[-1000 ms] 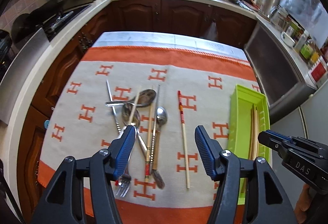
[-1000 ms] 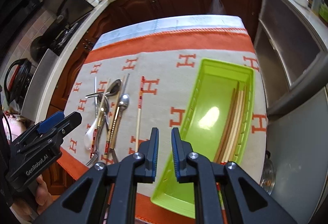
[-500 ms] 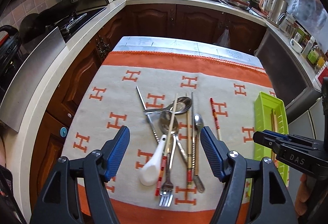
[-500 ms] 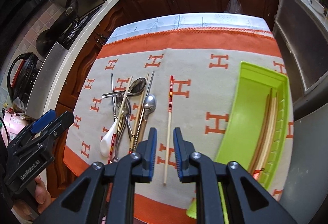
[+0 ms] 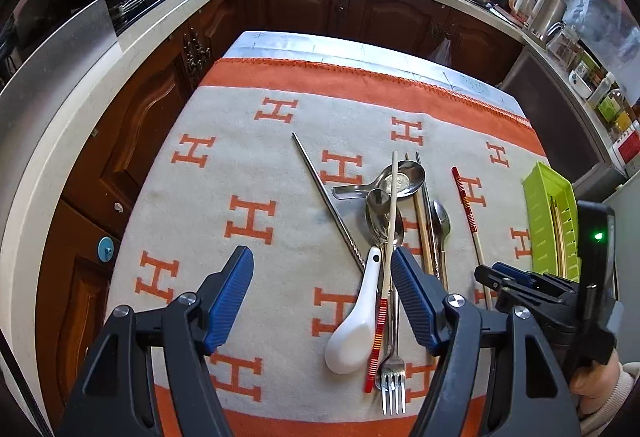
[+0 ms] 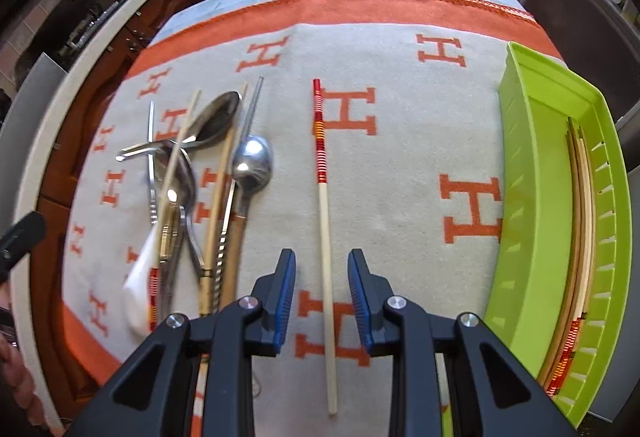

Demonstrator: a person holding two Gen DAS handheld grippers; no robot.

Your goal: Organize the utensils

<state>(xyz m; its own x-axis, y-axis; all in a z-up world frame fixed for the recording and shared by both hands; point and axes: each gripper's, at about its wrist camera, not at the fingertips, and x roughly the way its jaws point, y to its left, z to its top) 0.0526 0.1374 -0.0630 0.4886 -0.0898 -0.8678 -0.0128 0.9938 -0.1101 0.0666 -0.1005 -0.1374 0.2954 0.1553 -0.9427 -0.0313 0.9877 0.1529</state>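
A pile of utensils lies on the orange-and-grey cloth: a white ceramic spoon (image 5: 352,333), a fork (image 5: 394,381), metal spoons (image 5: 400,179) and several chopsticks. A lone red-banded chopstick (image 6: 325,237) lies apart, to the pile's right. My right gripper (image 6: 322,297) is open, its fingers on either side of this chopstick, just above it. My left gripper (image 5: 322,297) is wide open and empty, above the pile's left side. The green tray (image 6: 532,237) at the right holds chopsticks (image 6: 580,221).
The cloth (image 5: 240,165) covers a table with dark cabinets and a counter (image 5: 60,85) to the left and behind. The right gripper's body (image 5: 560,297) shows at the right of the left wrist view. Bare cloth lies left of the pile.
My right gripper has moved left from the tray, come down over the lone chopstick and opened. My left gripper has shifted left, so the pile now sits at its right finger.
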